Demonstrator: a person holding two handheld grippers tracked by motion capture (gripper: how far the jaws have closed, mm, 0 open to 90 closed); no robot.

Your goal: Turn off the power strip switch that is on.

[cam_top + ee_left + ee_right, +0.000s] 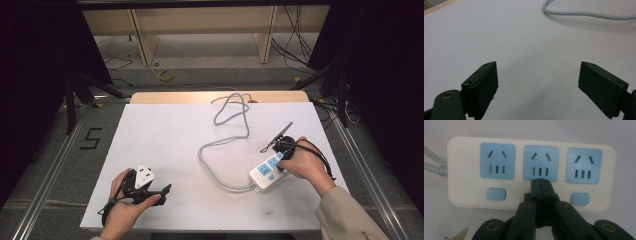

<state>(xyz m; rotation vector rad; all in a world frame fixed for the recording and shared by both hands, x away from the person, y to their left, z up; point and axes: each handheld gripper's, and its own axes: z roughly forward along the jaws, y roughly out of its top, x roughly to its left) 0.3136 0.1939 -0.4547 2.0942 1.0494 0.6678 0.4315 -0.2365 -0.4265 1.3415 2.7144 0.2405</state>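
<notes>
- The power strip (267, 171), white with three pale blue sockets, lies on the white table (165, 135) at about 4 o'clock from the table's middle in the high view, near the front right
- Its grey cable (227, 137) leaves the strip's near-left end, sweeps round toward 9 o'clock, then runs up toward 12 o'clock, where it loops close to the far edge
- The right gripper (284, 156) sits over the strip's far-right end in the high view, held by the right hand (306, 162), whose beige sleeve (345, 215) enters from 5 o'clock
- In the right gripper view that gripper's (540, 181) jaws are pressed together with nothing between them; their joined tip stands at the lower edge of the middle socket (541, 163), right where a middle switch would sit, between the left switch (496, 194) at 9 o'clock and the right switch (580, 198) at 3 o'clock
- Whether the tip actually touches the strip's face I cannot tell
- The left gripper (167, 188) rests at about 7 o'clock on the table, well apart from the strip, held by the left hand (125, 207)
- In the left gripper view its (537, 82) jaws are spread wide over bare table, gripping nothing, with a stretch of the cable (584, 14) off at 1 o'clock
</notes>
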